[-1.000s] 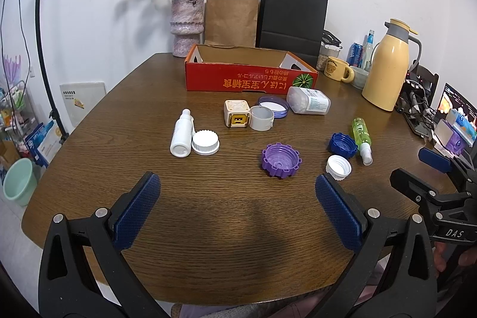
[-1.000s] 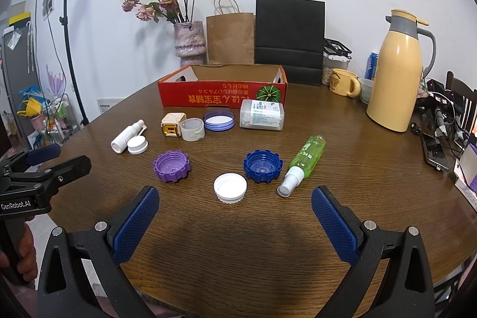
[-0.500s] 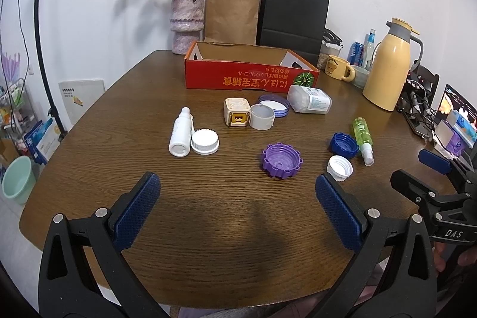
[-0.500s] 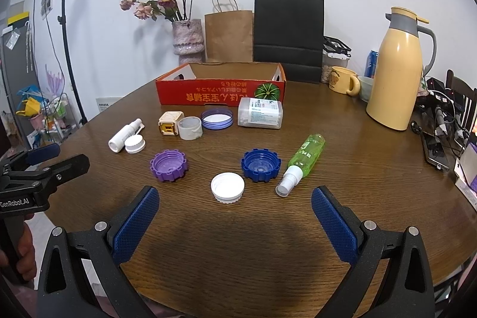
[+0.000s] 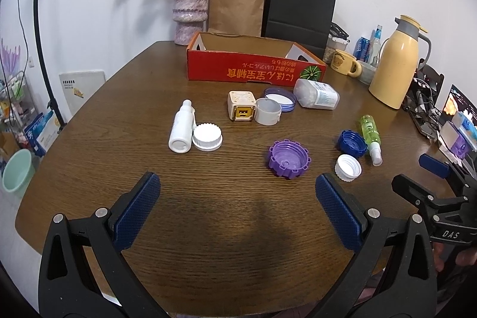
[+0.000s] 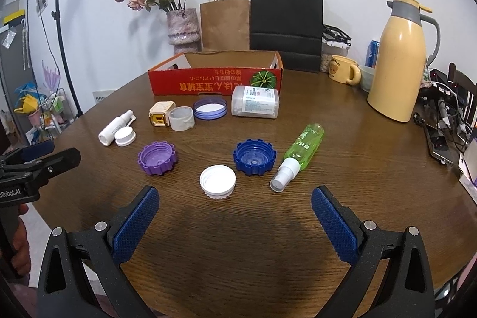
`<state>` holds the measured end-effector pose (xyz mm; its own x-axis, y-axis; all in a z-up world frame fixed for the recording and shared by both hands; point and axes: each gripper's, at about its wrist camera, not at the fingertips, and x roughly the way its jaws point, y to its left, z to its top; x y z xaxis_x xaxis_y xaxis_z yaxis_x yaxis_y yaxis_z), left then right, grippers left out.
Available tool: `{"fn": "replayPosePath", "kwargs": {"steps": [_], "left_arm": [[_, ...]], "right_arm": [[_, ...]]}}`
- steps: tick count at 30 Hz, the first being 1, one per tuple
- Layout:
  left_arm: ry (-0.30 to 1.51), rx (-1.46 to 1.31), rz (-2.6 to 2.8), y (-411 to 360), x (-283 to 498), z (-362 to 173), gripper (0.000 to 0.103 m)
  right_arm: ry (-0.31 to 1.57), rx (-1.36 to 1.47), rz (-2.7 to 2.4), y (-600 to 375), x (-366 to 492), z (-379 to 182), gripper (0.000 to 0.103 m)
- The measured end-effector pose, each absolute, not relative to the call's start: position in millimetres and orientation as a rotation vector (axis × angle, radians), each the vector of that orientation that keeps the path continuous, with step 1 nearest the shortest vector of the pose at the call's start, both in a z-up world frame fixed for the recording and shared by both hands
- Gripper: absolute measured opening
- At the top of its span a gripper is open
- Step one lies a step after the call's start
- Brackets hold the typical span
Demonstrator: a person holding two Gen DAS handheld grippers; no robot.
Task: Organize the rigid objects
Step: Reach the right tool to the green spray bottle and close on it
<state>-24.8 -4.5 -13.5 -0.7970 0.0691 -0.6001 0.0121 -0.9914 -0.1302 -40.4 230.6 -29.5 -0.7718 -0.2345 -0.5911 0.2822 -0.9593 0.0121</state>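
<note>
Small rigid items lie scattered on the round wooden table (image 5: pixel 208 228): a white bottle (image 5: pixel 182 125) beside a white lid (image 5: pixel 207 136), a cream cube (image 5: pixel 241 105), a grey ring cap (image 5: pixel 268 115), a purple cap (image 5: pixel 288 158), a blue cap (image 6: pixel 254 157), a white cap (image 6: pixel 217 181), a green spray bottle (image 6: pixel 301 151) and a clear box (image 6: pixel 255 105). An empty red cardboard box (image 5: pixel 253 70) stands behind them. My left gripper (image 5: pixel 238 192) is open, near the front edge, short of the purple cap. Open too, my right gripper (image 6: pixel 235 206) hovers just before the white cap.
A yellow thermos (image 6: pixel 398 61), a mug (image 6: pixel 344 73) and cables (image 6: pixel 444 121) crowd the right side. A vase of flowers (image 5: pixel 190 11) and two paper bags (image 5: pixel 298 8) stand at the back. Bare wood lies between the grippers and the items.
Both grippers have drifted slightly; the items and the box sit a little lower and nearer in the views. Nothing was picked up or moved.
</note>
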Motion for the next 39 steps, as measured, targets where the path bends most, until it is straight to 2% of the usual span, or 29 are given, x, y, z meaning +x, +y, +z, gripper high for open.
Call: {"fn": "replayPosePath", "kwargs": {"steps": [14, 39], "left_arm": [[-0.221, -1.046, 2.936, -3, -50, -20, 0.103], [-0.206, -1.155, 2.913, 17, -91, -28, 0.103]], "right_arm": [[0.158, 0.97, -2.748, 252, -82, -37, 0.103], [0.014, 1.209, -2.783, 291, -178, -58, 0.103]]}}
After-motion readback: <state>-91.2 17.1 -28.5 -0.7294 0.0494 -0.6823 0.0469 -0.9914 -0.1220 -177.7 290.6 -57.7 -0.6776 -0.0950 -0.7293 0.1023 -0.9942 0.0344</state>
